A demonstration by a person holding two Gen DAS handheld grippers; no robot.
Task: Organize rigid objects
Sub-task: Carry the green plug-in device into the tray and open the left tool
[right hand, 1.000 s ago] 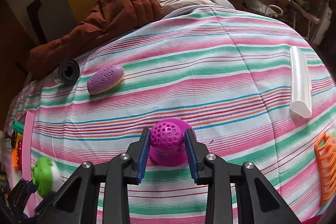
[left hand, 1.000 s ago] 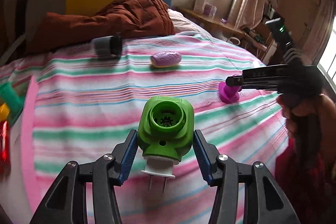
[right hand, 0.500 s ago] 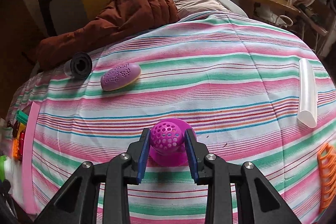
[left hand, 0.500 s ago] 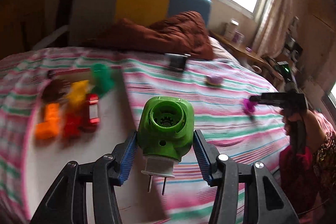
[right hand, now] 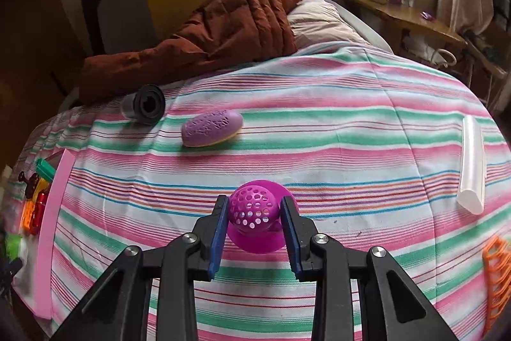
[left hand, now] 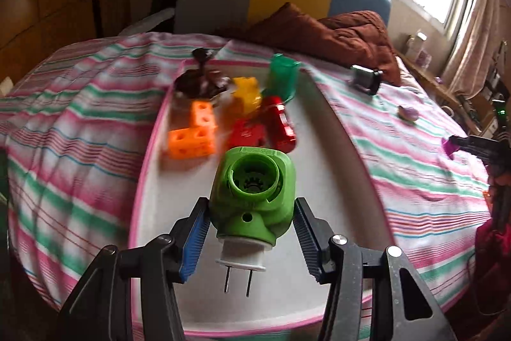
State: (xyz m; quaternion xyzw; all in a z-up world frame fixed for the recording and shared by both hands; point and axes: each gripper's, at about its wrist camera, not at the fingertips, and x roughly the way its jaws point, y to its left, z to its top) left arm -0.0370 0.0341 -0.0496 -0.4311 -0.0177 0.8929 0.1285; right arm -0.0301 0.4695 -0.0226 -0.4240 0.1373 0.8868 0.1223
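On the striped bed lies a pink-rimmed tray (left hand: 332, 130) holding an orange block (left hand: 191, 136), a yellow piece (left hand: 246, 91), red pieces (left hand: 278, 123), a green cup (left hand: 282, 77) and a dark item (left hand: 201, 82) — all clustered at its far end. Above the tray's bare near part, the left gripper (left hand: 252, 232) clamps a green plug-in (left hand: 254, 190), prongs toward the camera. The right gripper (right hand: 255, 226) is nearly closed on a magenta strainer (right hand: 255, 213) — whether it clears the bed cannot be told.
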